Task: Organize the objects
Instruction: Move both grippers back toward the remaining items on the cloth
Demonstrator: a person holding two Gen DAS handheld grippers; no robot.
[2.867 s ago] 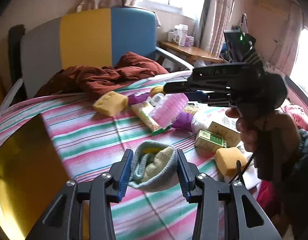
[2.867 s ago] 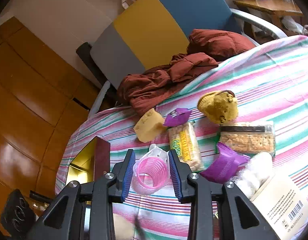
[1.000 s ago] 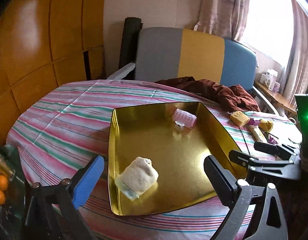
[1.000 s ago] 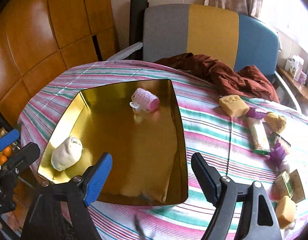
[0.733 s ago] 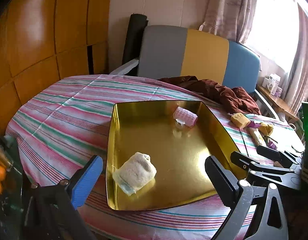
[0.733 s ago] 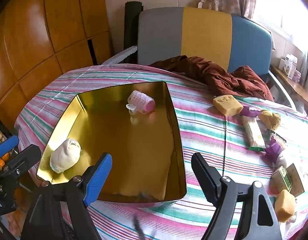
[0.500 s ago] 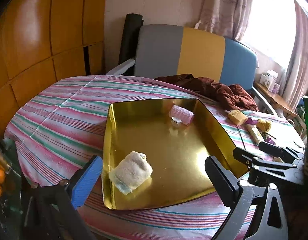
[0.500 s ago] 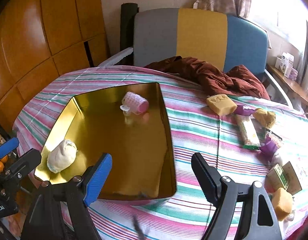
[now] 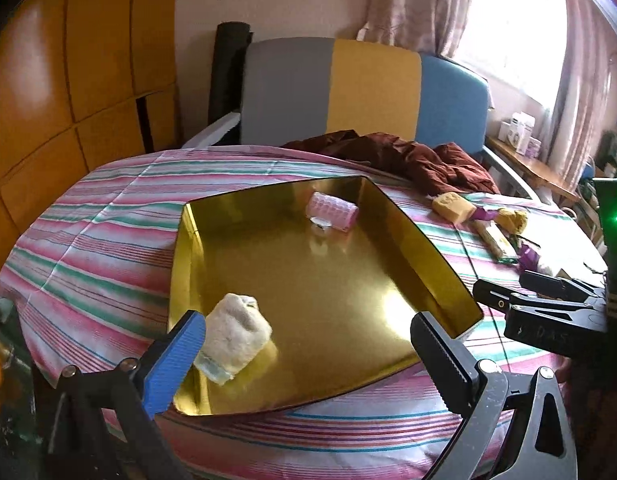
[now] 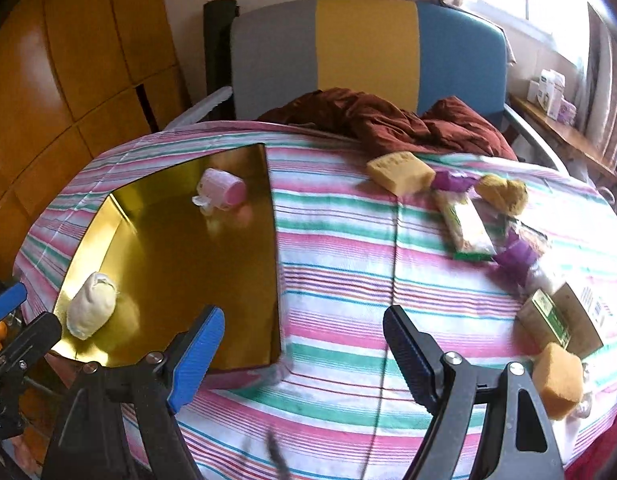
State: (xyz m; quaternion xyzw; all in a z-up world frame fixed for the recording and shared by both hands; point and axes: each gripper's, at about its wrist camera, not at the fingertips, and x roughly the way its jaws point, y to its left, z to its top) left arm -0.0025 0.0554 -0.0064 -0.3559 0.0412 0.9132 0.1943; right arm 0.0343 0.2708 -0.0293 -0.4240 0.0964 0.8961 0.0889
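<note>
A gold tray [image 9: 380,280] [image 10: 180,280] lies on the striped tablecloth. In it rest a rolled cream sock [image 9: 232,338] [image 10: 91,312] near the front and a pink hair roller [image 9: 332,211] [image 10: 224,190] at the back. My left gripper [image 9: 308,332] hovers open over the tray's near edge, nothing between its fingers. My right gripper [image 10: 302,328] is open above the cloth just right of the tray, also with nothing in it. Its black body [image 9: 548,312] shows at the right in the left wrist view.
Right of the tray lie yellow sponges [image 10: 400,170] [image 10: 556,378], a snack packet [image 10: 466,226], purple wrappers [image 10: 516,256], a mustard sock [image 10: 502,192] and small boxes [image 10: 564,316]. A maroon garment [image 10: 388,124] is heaped by the chair [image 10: 364,48]. Wooden panels [image 9: 68,80] stand left.
The right gripper has swung to the right, from over the tray to the cloth beside it. The left view has drifted slightly. Both grippers stay open; sock and roller lie still in the tray.
</note>
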